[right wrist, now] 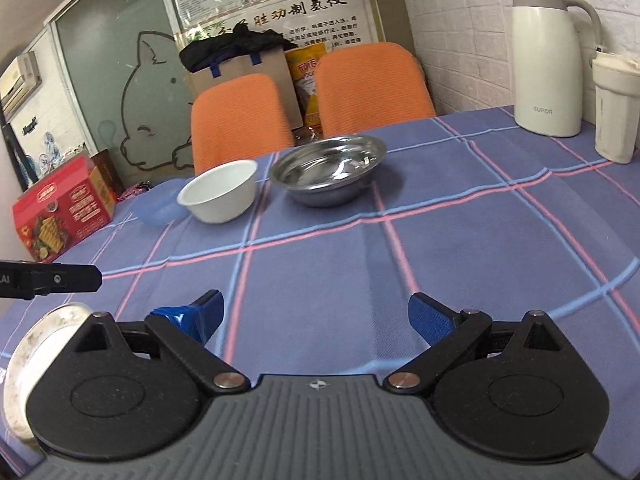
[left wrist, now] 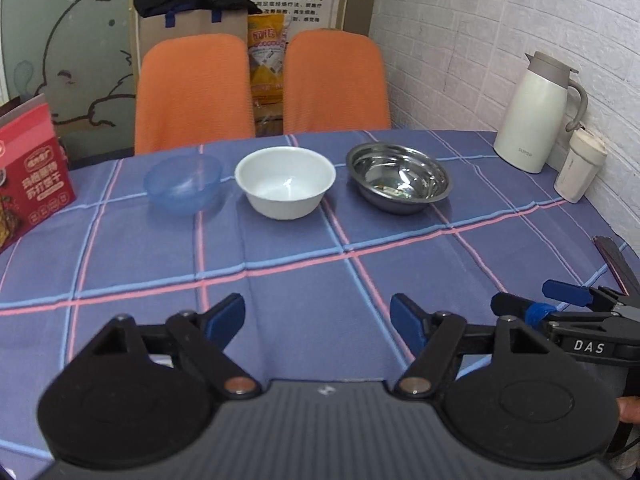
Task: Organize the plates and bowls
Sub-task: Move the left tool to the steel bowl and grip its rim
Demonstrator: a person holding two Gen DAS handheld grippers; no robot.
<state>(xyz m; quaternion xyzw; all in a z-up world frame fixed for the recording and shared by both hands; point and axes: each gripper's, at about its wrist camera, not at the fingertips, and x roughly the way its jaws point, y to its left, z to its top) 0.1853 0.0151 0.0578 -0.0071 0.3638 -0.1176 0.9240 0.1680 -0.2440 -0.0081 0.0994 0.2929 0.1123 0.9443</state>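
Only the right wrist view catches a white plate [right wrist: 28, 344] at its lower left edge. Both grippers hover over the checked tablecloth [left wrist: 304, 280], the left gripper [left wrist: 318, 320] and right gripper [right wrist: 316, 318] spread wide and empty. The blue bowl [left wrist: 183, 190], white bowl [left wrist: 285, 182] and steel bowl [left wrist: 400, 178] stand in a row far across.

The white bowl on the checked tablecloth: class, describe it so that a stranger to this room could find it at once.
Start at the two orange chairs behind the table with the blue checked tablecloth. In front of them three bowls stand in a row. The white bowl is the middle one, between the translucent blue bowl and the shiny steel bowl; it alone is opaque white.
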